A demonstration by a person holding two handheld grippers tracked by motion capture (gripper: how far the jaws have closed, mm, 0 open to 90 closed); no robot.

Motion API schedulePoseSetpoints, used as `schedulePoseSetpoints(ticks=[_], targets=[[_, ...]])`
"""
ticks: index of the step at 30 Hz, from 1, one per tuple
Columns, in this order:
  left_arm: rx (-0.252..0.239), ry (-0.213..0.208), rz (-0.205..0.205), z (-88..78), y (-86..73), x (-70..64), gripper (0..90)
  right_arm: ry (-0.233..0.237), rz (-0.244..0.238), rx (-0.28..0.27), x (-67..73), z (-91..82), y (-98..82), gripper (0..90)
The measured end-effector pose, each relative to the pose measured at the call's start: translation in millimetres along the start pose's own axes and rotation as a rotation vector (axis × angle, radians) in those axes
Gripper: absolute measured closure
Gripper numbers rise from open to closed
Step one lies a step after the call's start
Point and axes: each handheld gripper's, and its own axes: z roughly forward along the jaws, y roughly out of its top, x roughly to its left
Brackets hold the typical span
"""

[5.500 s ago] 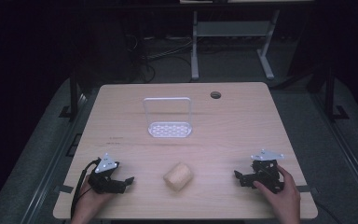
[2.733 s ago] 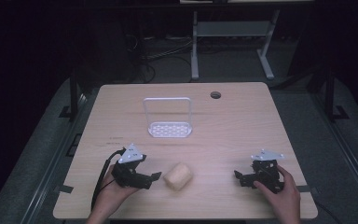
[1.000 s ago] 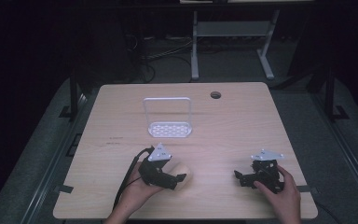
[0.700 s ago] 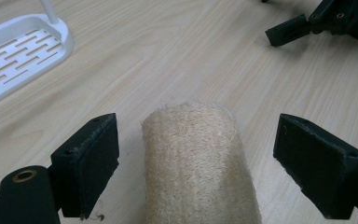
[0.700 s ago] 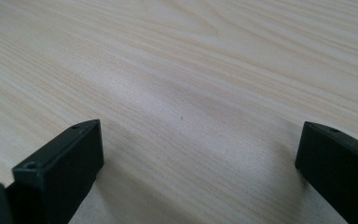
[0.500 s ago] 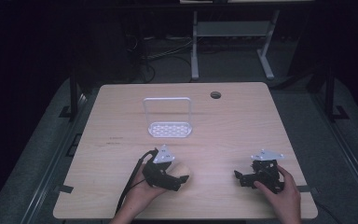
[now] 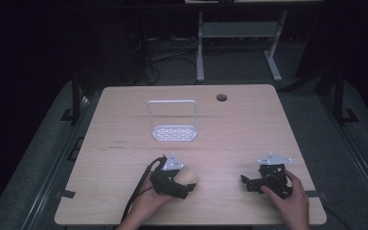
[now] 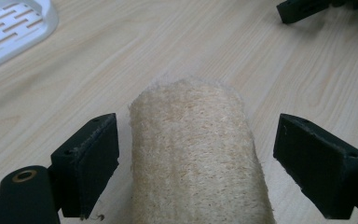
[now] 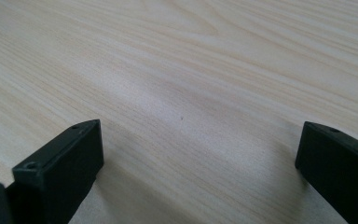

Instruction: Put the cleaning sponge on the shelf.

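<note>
A pale tan loofah roll (image 8: 196,154), coarse and fibrous with a fuzzy rounded end, lies on its side on the wooden tabletop (image 7: 239,129), well nearer the person than the white rack (image 7: 173,128). The left gripper (image 8: 196,163) straddles it, fingers (image 8: 91,161) spread with gaps either side. Right of the roll, the right gripper (image 7: 261,181) rests with fingers spread over bare wood.
</note>
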Motion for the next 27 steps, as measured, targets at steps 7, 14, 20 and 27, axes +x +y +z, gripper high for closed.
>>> schedulePoseSetpoints(ticks=[7,14,20,27], targets=[[0.024,0.010,0.009,5.4,-2.7,-1.4,13.8,0.000,0.001,0.000,0.0,0.0,0.0,0.7],[0.047,0.019,0.018,10.2,-5.4,-2.8,13.9,0.000,0.000,0.000,0.0,0.0,0.0,0.6],[0.059,0.028,0.021,11.0,-6.3,-3.2,14.3,0.000,0.000,0.000,0.0,0.0,0.0,0.7],[0.063,0.029,0.013,8.8,-6.8,-2.3,21.8,0.000,0.001,0.000,0.0,0.0,0.0,0.7]])
